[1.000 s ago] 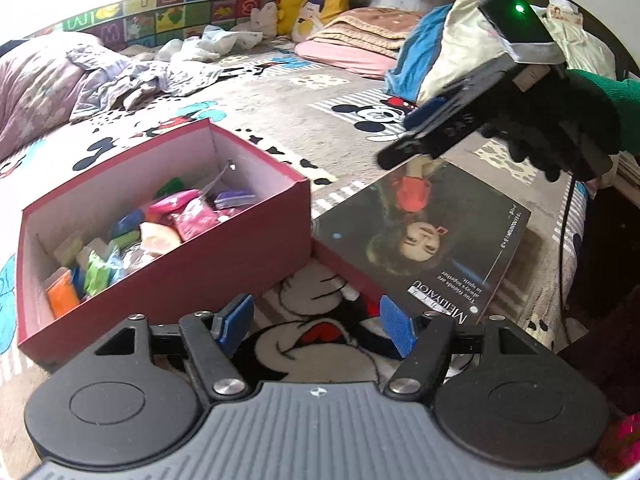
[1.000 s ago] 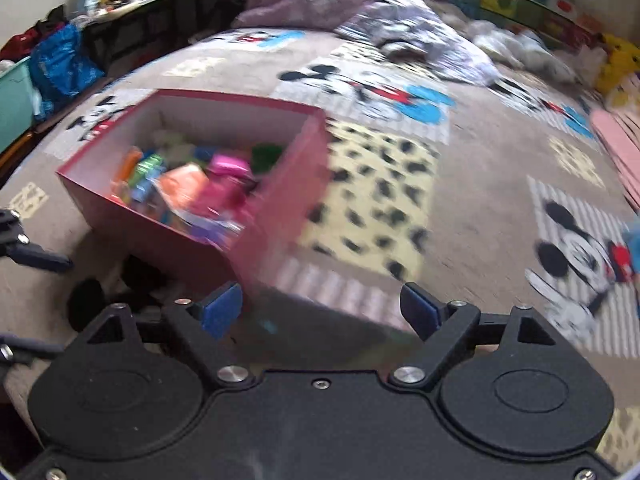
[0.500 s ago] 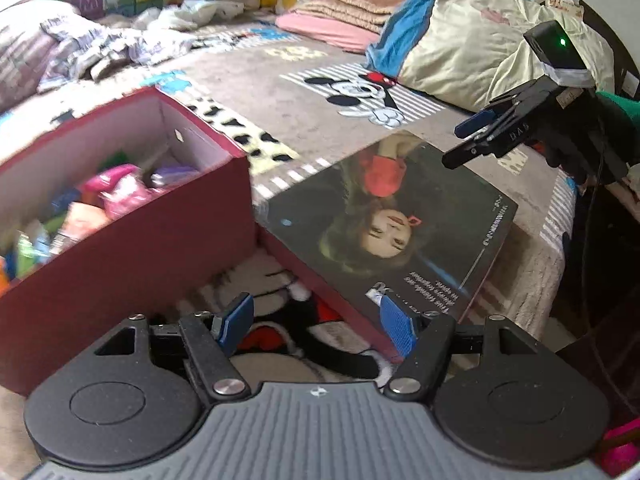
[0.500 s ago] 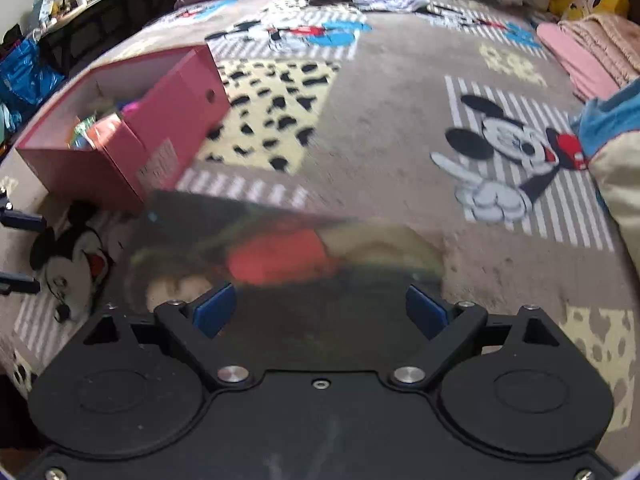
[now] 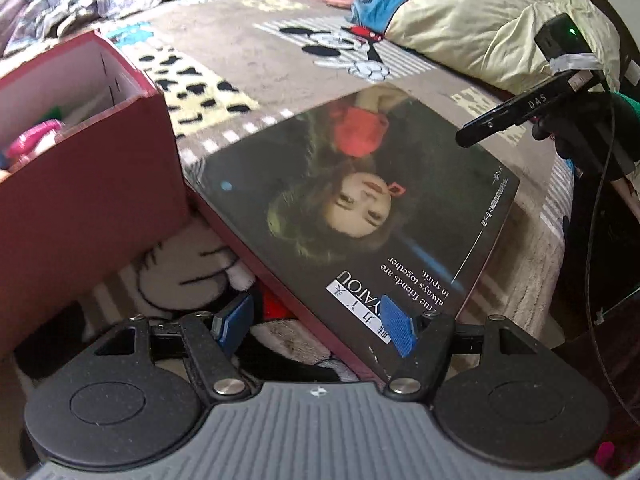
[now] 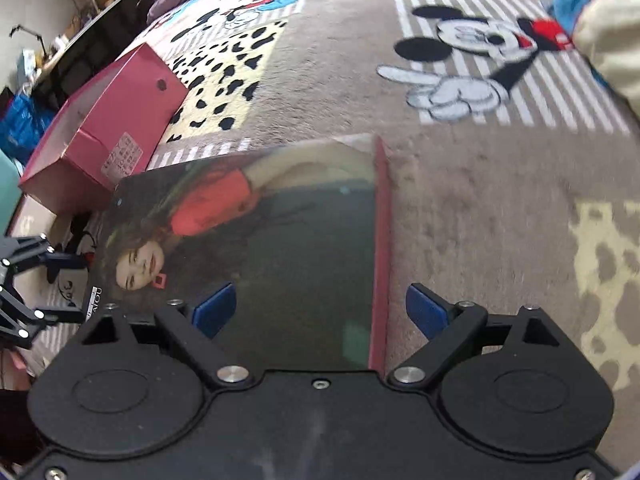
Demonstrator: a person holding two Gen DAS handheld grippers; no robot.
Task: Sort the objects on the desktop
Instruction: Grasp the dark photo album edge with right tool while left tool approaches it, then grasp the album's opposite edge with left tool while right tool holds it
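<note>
Left gripper point(image 5: 316, 326) jaws apart, nothing clamped: its right pad sits over the near corner of the box lid point(image 5: 360, 216), the left pad over the blanket point(image 5: 256, 64); I can't tell whether either pad touches. Right gripper point(image 6: 318, 312) spread wide, nothing gripped, straddling the lid's red edge at the opposite end; contact not readable there either, and that view is motion-blurred.

Blanket with cartoon-mouse print covers the whole bed. Far edge is cut off in both views.

Cream pillow point(image 5: 488, 20) far right, partly out of view.

Red box point(image 5: 92, 176) on my left, open top. The near wall hides most of the contents; I only see a pink wrapper point(image 5: 34, 144) and a bit of green. Right wrist view shows its outer side, with a label point(image 6: 122, 158) too small to read.

Lid lies flat just right of the box, photo side up, red rim showing. Whether it touches the box I can't tell. Printed text is partly covered by my left pad.

Far clutter is too blurred to identify.
</note>
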